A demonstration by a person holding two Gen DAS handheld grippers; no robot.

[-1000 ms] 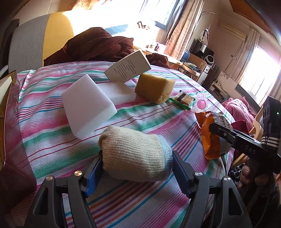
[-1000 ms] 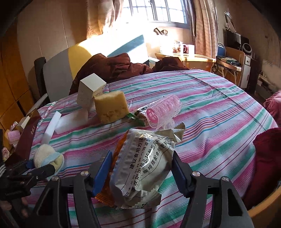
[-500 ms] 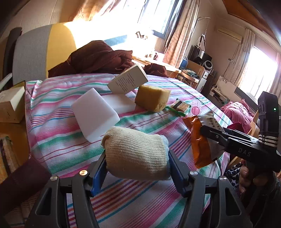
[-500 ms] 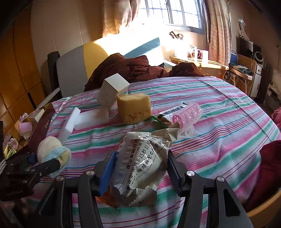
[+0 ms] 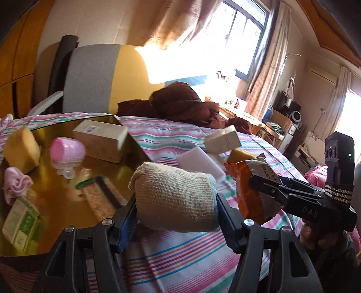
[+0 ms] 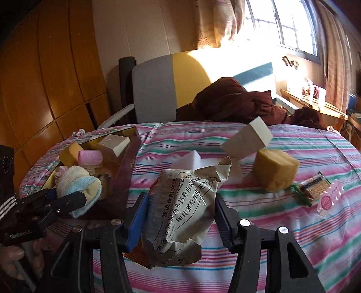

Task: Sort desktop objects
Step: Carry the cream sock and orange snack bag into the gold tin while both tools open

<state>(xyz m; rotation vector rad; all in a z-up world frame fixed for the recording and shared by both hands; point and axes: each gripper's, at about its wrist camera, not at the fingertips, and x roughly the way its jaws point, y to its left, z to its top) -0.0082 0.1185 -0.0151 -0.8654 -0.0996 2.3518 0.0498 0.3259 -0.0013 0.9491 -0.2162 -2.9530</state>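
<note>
Bright sun comes through a big window [image 6: 286, 24] at 1 o'clock, with curtains [image 5: 187, 20] beside it. A grey and yellow chair [image 6: 167, 88] stands at 12 o'clock. Brown wooden wall panels [image 6: 45, 67] fill 10 o'clock.

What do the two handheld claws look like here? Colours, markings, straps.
Both are black plastic with silver screw heads and a blue pad on the inner face of one finger. The left claw shows pale "GeeiBasic LA"-like lettering in the right wrist view, partly illegible. The right claw reads "DAS" on its body, with a black-and-white striped strap and a black module with a green LED. No cables visible.
</note>
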